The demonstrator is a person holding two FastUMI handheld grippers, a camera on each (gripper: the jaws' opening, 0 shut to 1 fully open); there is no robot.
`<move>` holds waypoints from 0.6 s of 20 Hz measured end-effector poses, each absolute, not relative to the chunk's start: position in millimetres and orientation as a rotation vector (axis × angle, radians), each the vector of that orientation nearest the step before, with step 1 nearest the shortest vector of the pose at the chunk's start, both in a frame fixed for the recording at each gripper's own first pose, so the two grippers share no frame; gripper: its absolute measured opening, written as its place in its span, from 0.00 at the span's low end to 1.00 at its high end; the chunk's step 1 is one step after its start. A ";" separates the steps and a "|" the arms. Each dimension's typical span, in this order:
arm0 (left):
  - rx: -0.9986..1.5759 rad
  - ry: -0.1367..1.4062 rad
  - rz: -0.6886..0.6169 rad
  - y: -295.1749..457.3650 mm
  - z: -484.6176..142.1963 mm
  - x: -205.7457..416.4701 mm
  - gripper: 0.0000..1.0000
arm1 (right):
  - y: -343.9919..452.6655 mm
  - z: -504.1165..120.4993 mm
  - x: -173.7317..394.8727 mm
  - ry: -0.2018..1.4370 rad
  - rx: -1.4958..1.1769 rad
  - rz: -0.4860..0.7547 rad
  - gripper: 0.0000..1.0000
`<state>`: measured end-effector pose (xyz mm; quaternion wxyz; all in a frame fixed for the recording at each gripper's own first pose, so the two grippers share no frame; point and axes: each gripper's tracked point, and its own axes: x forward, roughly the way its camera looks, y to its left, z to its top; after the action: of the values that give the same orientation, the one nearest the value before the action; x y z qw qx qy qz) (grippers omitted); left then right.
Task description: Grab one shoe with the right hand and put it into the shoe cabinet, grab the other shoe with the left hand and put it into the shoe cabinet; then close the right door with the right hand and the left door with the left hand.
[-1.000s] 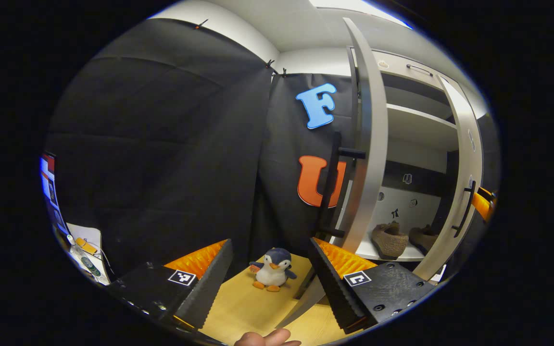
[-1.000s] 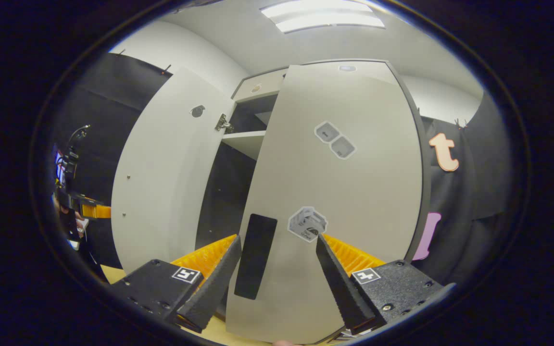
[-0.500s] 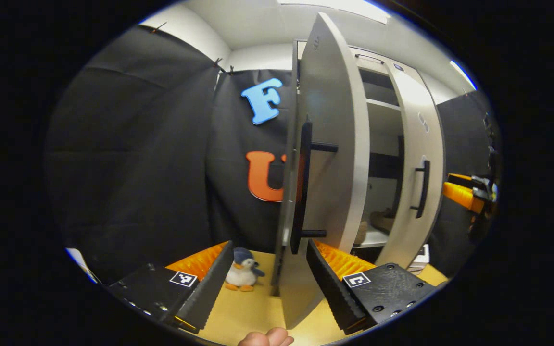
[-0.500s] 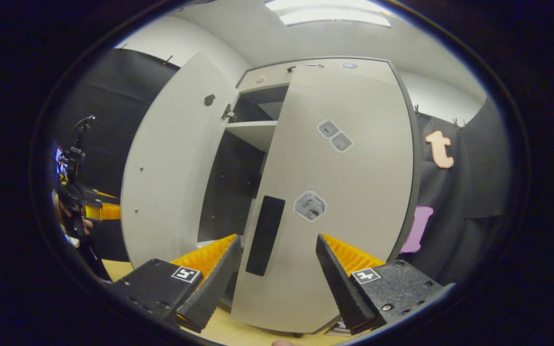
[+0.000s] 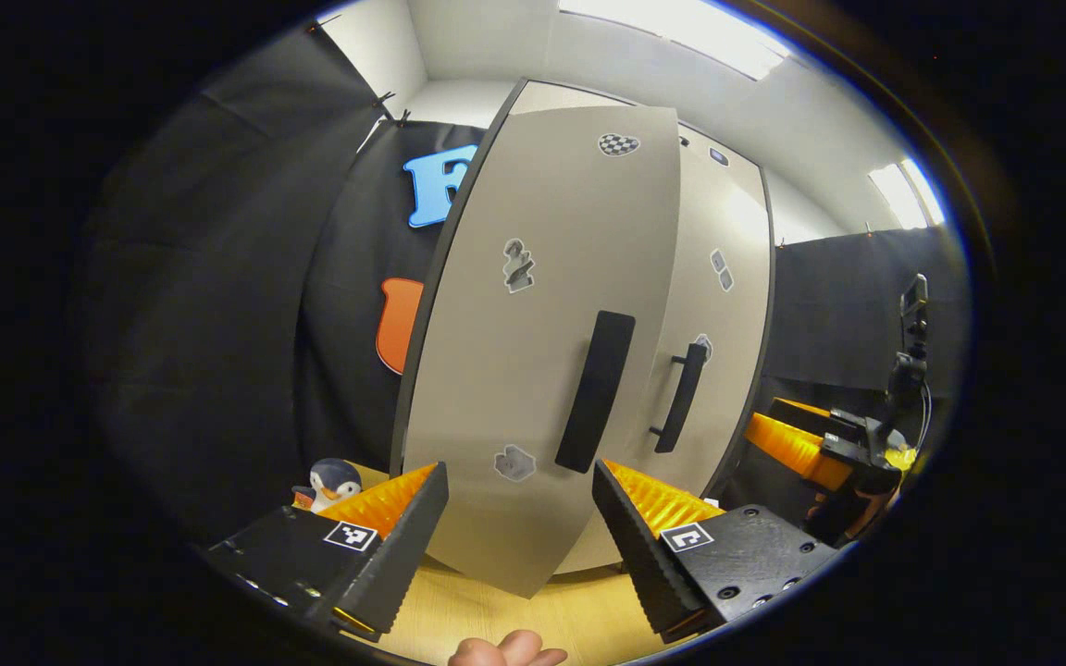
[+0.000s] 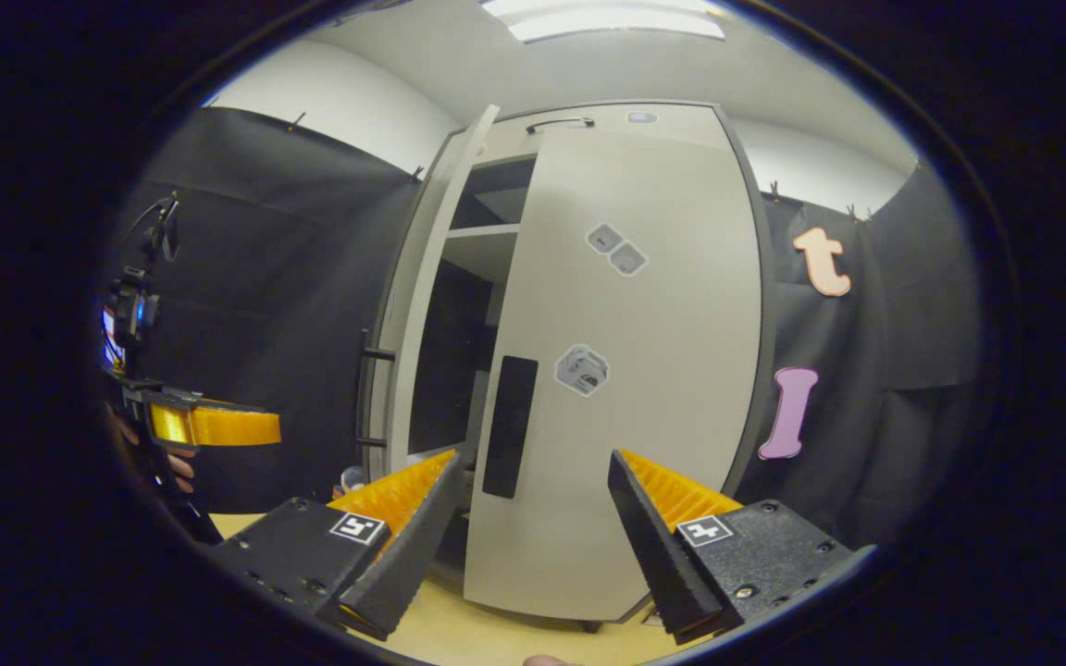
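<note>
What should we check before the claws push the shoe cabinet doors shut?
1. Left door shut: not ok. The right gripper view shows it swung out, with a dark gap beside it.
2. Right door fully shut: cannot tell; it looks close to flush.
3. Left claw open and empty: ok.
4. Right claw open and empty: ok.
5. Both shoes inside: cannot tell, the doors hide the shelf.
6. Toy penguin out of the left door's way: ok, it sits apart, on the door's outer side.
</note>
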<state>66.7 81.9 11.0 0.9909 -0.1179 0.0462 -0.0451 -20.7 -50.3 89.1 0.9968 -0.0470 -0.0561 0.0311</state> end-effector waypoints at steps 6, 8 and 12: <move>-0.155 0.114 -0.045 58.2 9.5 72.7 0.95 | -48.2 36.9 -32.4 0.002 0.017 -0.044 0.99; -0.111 0.111 -0.003 56.5 9.3 73.4 0.95 | -52.0 19.7 -39.5 0.047 0.074 -0.083 1.00; -0.135 0.191 -0.016 33.7 -15.6 62.3 0.95 | -82.2 -9.3 -47.7 0.142 0.112 -0.204 1.00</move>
<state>62.3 33.7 -15.6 0.9931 -0.0676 0.0953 -0.0081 -47.7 -82.2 -9.3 0.9907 0.0560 0.0709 -0.1016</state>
